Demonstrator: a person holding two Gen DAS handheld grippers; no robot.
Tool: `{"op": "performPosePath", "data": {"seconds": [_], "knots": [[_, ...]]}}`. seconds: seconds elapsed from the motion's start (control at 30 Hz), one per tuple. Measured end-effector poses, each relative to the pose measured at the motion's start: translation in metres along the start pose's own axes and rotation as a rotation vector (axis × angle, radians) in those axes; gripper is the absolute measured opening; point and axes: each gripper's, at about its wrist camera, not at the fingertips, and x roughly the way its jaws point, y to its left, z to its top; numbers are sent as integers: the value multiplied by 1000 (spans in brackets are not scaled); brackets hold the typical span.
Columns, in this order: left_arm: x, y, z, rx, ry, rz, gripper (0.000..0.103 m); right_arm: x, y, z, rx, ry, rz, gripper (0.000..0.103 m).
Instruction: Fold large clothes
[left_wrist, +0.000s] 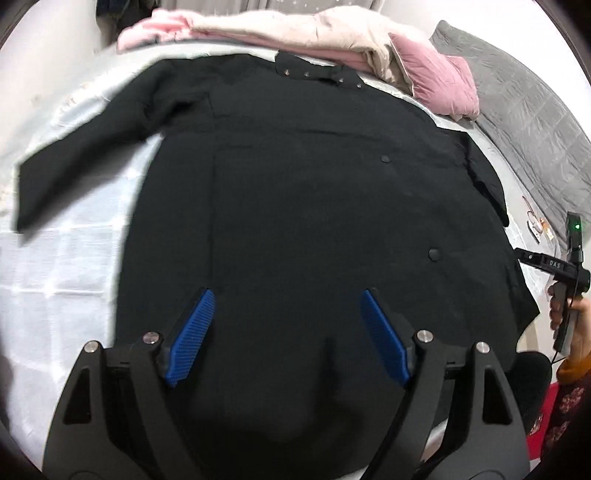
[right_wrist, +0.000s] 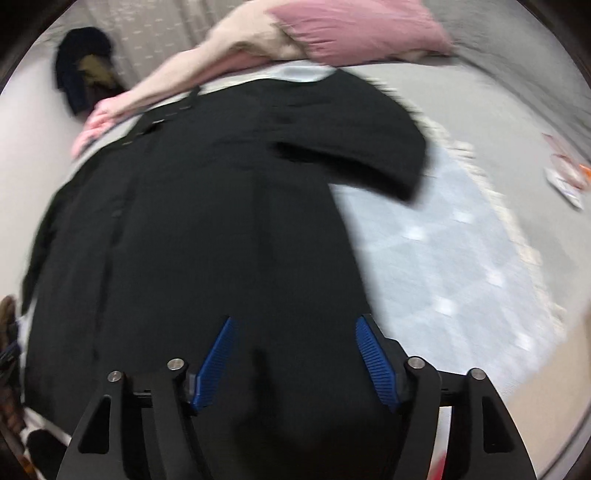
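one black coat (left_wrist: 295, 206) spread flat on bed (left_wrist: 74, 266), two grippers, left gripper (left_wrist: 284, 295) and right gripper (right_wrist: 293, 325) both agape, empty

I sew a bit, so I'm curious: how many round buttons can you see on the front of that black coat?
2. One button sits on the black coat toward the collar end; the other button lies lower, nearer the hem. Dark fabric and blur may hide more.

Both wrist views close, angled down, sharing black coat (left_wrist: 295, 203)
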Motion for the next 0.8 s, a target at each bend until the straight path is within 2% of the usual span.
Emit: {"op": "performPosePath", "data": {"seconds": [0.07,0.13,0.2,0.27,0.3,0.37,0.47,0.57,0.63,0.7,0.8], "knots": [[32,15,-5,-41,159,44,82,24,9,1,-7,24,8,72],[28,18,-18,33,173,59,82,45,7,-4,12,66,-11,72],[24,16,-28,73,253,73,83,44,8,-13,10,46,-32,73],[12,13,-39,133,313,80,84,43,12,-15,39,109,-74,78],[5,15,-40,137,315,71,84,42,15,-15,56,132,-88,79],[-12,27,-32,88,270,47,84,40,29,-12,73,166,-89,80],[-35,62,-7,-59,148,51,84,33,59,1,80,131,13,80],[-52,117,17,-280,7,84,84,34,99,20,60,94,91,80],[-56,151,32,-429,-59,138,84,39,124,30,49,84,112,80],[-50,184,42,-563,-84,180,84,48,144,42,48,80,143,80],[-30,212,47,-707,-69,206,84,74,164,58,39,83,177,80]]}}
